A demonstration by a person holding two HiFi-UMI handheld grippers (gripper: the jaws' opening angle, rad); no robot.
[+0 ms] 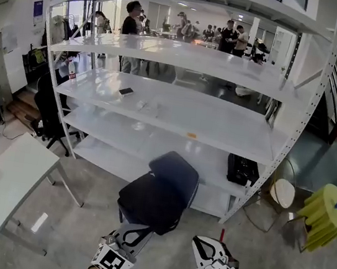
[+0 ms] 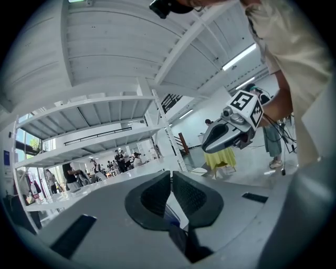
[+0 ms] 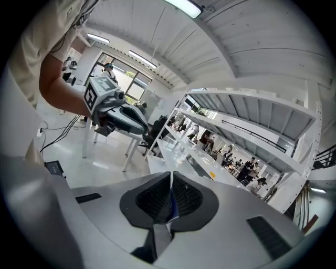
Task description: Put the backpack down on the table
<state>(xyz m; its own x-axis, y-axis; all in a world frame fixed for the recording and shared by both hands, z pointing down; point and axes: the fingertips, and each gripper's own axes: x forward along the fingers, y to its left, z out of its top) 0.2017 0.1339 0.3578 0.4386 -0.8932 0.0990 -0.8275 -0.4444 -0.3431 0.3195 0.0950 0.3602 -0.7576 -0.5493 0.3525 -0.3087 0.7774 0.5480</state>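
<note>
Head view shows the dark, rounded backpack (image 1: 158, 192) hanging in the air before the white shelf rack (image 1: 177, 116). Left gripper (image 1: 134, 232) and right gripper (image 1: 203, 245) are each clamped on its thin blue strap (image 2: 171, 217). White table (image 1: 15, 170) stands at the left, with open floor (image 1: 79, 227) between.

- Open workshop hall: tall white steel shelving (image 1: 178, 110) on a bare concrete floor (image 1: 96, 179).
- People (image 1: 132, 19) gather behind it.
- White counter (image 1: 19, 168) and office chair (image 1: 47, 109) at left.

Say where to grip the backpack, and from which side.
Grip the thin webbing at the near end of the backpack, coming from the person's side. It is flat enough for shut jaws, as the left hand-held gripper and right hand-held gripper show; the rounded body looks too bulky.
</note>
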